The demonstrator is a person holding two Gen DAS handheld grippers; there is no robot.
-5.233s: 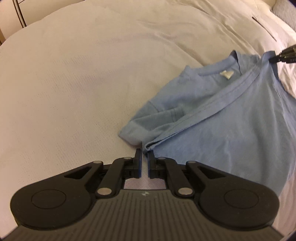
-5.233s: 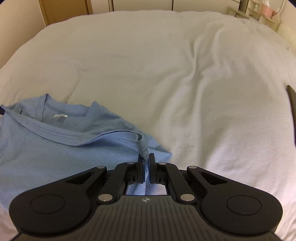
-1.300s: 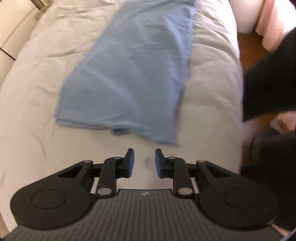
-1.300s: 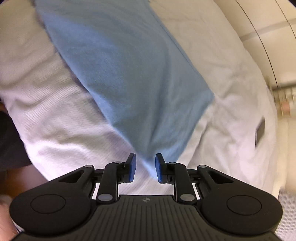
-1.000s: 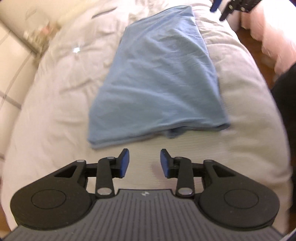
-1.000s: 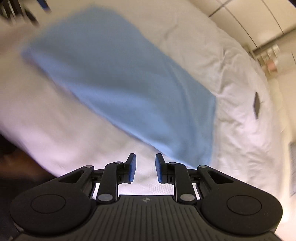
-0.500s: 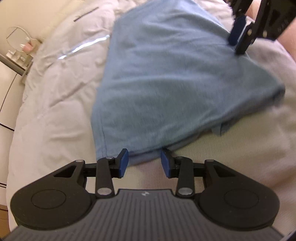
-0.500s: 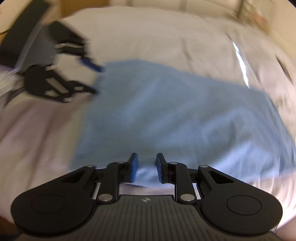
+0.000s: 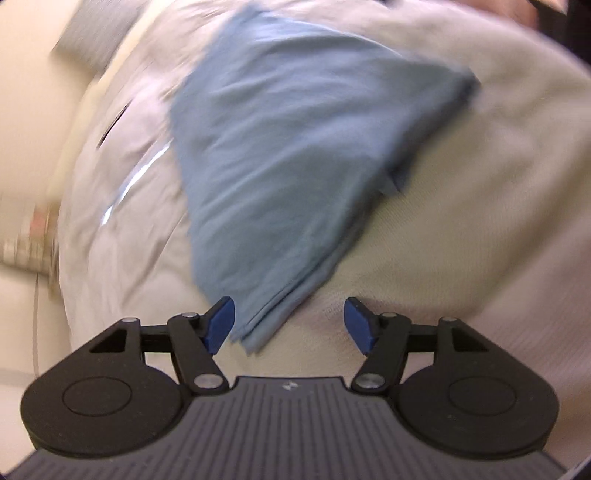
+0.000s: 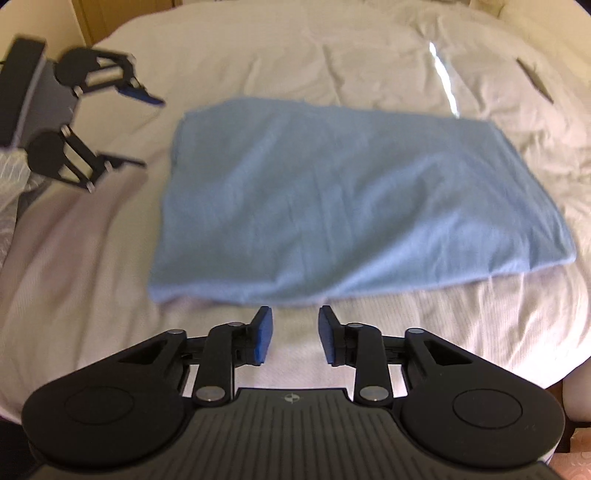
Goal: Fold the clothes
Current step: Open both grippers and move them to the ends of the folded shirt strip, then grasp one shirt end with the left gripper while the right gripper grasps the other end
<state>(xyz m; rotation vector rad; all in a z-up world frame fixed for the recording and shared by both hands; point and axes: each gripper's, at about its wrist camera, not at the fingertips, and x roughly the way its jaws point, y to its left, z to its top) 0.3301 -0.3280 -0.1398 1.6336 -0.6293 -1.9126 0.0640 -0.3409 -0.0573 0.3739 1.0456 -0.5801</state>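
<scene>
A light blue T-shirt (image 10: 332, 199) lies folded into a long rectangle on the white bedcover (image 10: 74, 277). In the left wrist view its near corner (image 9: 258, 332) reaches between the fingers of my left gripper (image 9: 290, 323), which is wide open and holds nothing. That gripper also shows in the right wrist view (image 10: 147, 129), open beside the shirt's left end. My right gripper (image 10: 294, 332) is open and empty, just short of the shirt's near long edge.
A dark flat object (image 10: 535, 77) lies on the bedcover at the far right. A grey pillow (image 9: 96, 40) sits at the head of the bed. The bed's edge and the person's dark clothing (image 9: 576, 33) are at the right.
The shirt has gone from half folded and gripped by both grippers to a flat folded rectangle. Both grippers let go. In the last half second the left jaws opened wider around the shirt's corner.
</scene>
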